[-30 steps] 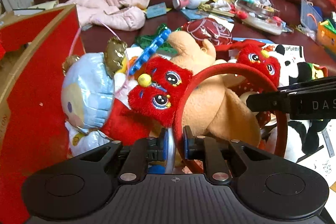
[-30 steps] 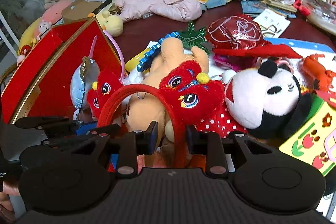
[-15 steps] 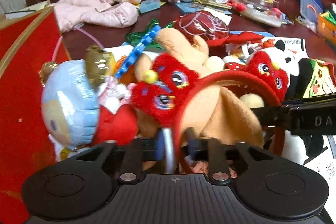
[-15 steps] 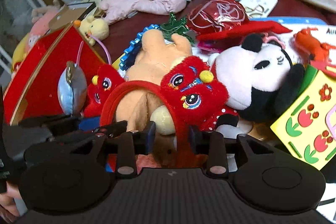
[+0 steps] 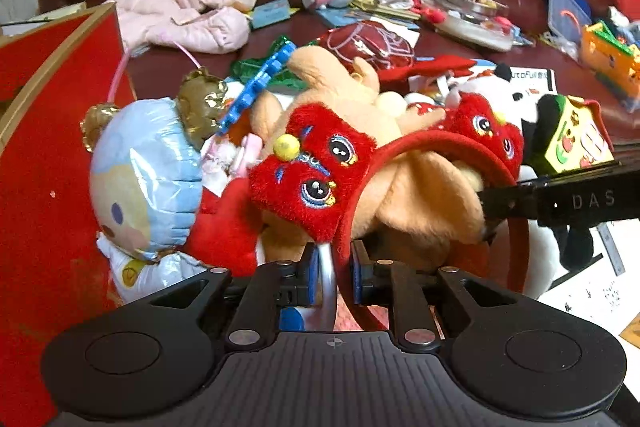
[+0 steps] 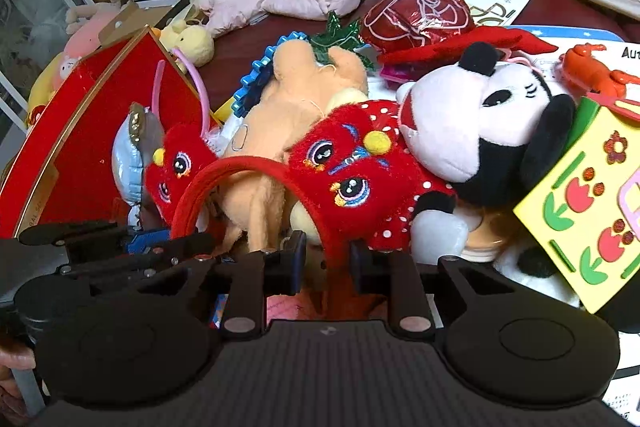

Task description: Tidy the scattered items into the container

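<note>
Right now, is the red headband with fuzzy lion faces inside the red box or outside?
Outside. The red lion-face headband arches over the toy pile beside the red box.

The right gripper (image 6: 324, 261), jaws just closing, straddles the red headband (image 6: 240, 167) atop the tan plush (image 6: 280, 123); the red box (image 6: 108, 131) stands at left.
</note>
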{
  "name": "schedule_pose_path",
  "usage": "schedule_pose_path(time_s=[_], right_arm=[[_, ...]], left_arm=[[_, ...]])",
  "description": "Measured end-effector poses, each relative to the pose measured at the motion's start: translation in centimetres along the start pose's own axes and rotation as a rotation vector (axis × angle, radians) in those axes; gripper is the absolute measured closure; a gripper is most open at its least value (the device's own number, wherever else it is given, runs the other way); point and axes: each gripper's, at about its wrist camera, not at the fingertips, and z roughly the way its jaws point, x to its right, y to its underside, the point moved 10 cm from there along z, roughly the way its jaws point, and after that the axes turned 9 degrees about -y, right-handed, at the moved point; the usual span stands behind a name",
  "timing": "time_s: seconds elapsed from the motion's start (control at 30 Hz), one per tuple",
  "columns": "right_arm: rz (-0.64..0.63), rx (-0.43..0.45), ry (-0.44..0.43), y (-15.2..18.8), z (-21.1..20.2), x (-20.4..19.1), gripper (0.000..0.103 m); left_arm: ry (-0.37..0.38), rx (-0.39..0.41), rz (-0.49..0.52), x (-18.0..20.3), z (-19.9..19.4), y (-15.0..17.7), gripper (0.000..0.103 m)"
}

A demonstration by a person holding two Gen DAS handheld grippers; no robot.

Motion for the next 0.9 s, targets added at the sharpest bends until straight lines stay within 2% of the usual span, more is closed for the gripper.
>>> schedule_pose_path(time_s=[0.07,0.13,0.17,0.2,0.27,0.3,0.37,0.47,0.57,0.63,0.7,0.77,0.9], right_arm=[[0.004,-0.001,0.014,0.2,0.0,0.5,0.077],[0.01,-0.004,0.033,0.1,0.2,1.0,0.08],[0.017,-0.006,0.031,0.1,0.3,1.1,0.08],[0.022,-0.006,0.029,0.1,0.4,1.2,0.081],[0.016,-0.011,0.028,0.2,0.6,1.1,0.082],[0.011,-0.012,0.03,0.2,0.6,1.1,0.083],[0.01,-0.011,0.031,0.3,0.7,1.1,0.083],[0.021,-0.011,0.045,0.4,0.6,1.6,0.085],[0.034,-0.022,0.061,0.8,0.5,2.2,0.085],[0.035,-0.028,0.064,1.0,0.5,2.4,0.085],[0.031,-0.028,0.069,1.2,0.4,2.6,0.085],[0.031,-0.031,0.07,1.4,0.3,2.8,0.085],[0.039,-0.031,0.063,1.4,0.4,3.0,0.085]], left_arm=[[-0.002,0.003,-0.001,0.0,0.0,0.1,0.071],[-0.047,0.016,0.0,-0.5,0.1,0.1,0.053],[-0.078,0.024,-0.003,-0.9,0.0,0.1,0.04],[-0.101,0.035,-0.005,-1.2,-0.2,0.0,0.038],[-0.104,0.043,0.004,-1.3,-0.8,-0.1,0.04],[-0.101,0.048,0.015,-1.2,-1.2,-0.1,0.051],[-0.109,0.062,0.05,-0.5,-2.0,0.0,0.062],[-0.093,0.071,0.065,0.4,-3.0,0.2,0.067],[-0.04,0.047,0.073,1.6,-2.8,0.7,0.067],[-0.086,0.033,0.094,1.7,-1.8,0.8,0.064],[-0.09,0.027,0.071,1.4,-0.9,0.4,0.06],[-0.071,0.027,0.057,1.6,-0.4,-0.3,0.062],[-0.059,0.055,0.115,3.2,0.4,-1.7,0.067]])
